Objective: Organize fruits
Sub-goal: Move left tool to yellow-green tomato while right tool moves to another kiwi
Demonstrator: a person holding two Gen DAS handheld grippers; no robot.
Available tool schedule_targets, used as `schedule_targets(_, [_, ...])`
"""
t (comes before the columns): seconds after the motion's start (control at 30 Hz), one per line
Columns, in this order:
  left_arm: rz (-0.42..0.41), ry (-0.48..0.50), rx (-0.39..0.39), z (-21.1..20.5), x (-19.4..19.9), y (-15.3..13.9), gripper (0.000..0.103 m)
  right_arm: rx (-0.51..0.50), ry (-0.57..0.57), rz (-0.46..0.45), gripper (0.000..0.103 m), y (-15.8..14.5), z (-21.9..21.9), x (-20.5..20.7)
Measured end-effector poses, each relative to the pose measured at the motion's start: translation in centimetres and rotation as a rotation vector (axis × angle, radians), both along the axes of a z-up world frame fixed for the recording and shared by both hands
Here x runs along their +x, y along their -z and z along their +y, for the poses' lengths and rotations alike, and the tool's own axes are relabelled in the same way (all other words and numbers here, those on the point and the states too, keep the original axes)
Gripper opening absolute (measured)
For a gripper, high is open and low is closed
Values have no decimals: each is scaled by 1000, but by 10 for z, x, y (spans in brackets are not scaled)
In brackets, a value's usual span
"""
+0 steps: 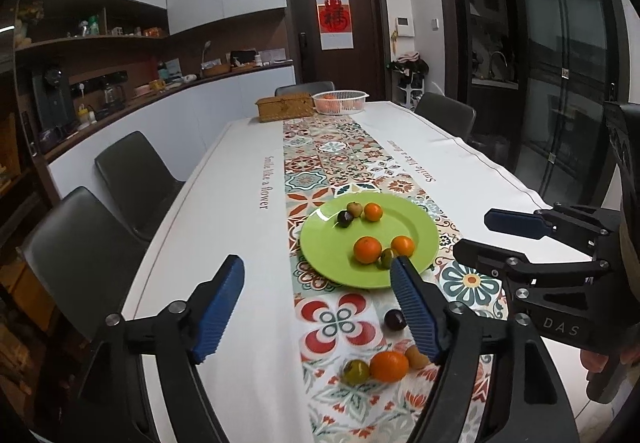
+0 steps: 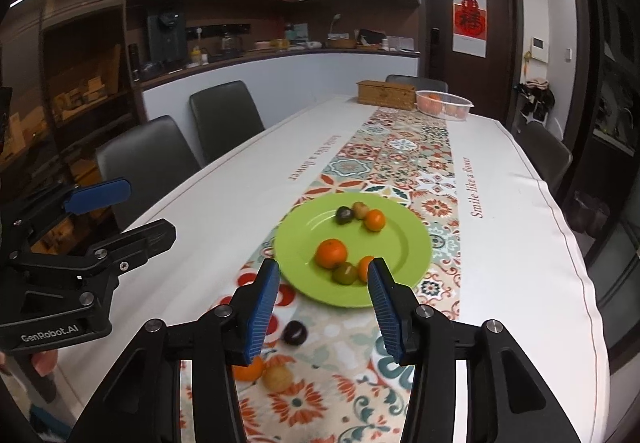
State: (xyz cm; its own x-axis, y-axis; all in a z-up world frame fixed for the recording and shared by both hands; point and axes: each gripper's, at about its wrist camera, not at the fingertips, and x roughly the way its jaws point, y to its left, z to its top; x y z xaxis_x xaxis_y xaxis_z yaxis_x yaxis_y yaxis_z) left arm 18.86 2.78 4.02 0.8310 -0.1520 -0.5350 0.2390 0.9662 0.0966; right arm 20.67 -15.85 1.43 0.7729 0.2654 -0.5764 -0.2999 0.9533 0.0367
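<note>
only left wrist view shows green fruit [image 1: 356, 371] on runner [image 1: 344, 327].

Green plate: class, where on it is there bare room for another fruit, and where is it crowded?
The green plate is bare along its left side and across the middle band between the two fruit clusters. It is crowded at the far rim, around the small orange, and at the near right, around the big orange.
</note>
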Motion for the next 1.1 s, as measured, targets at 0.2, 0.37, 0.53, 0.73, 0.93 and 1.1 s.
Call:
schedule_targets(0.2, [-3,-5,-6,11,-14,4,87,-24,-37,6,52,5,15,-14])
schedule_targets(0.37, [3,-6,14,20,-18,16,87,-47,-62,17,54,13,28,-19])
schedule_targets(0.53, [20,18,35,26,-21,35,87,-79,-78,18,56,23,37,-26])
schedule_targets(0.73, [71,76,39,30,-22,62,87,-134,-80,13,56,38,46,-34])
schedule_targets(0.93, [46,142,102,25,-28,80,83,-164,-80,66,56,61,46,-34])
schedule_targets(1.1, [60,210,144,17,-24,94,78,-220,-97,102,56,80,48,-34])
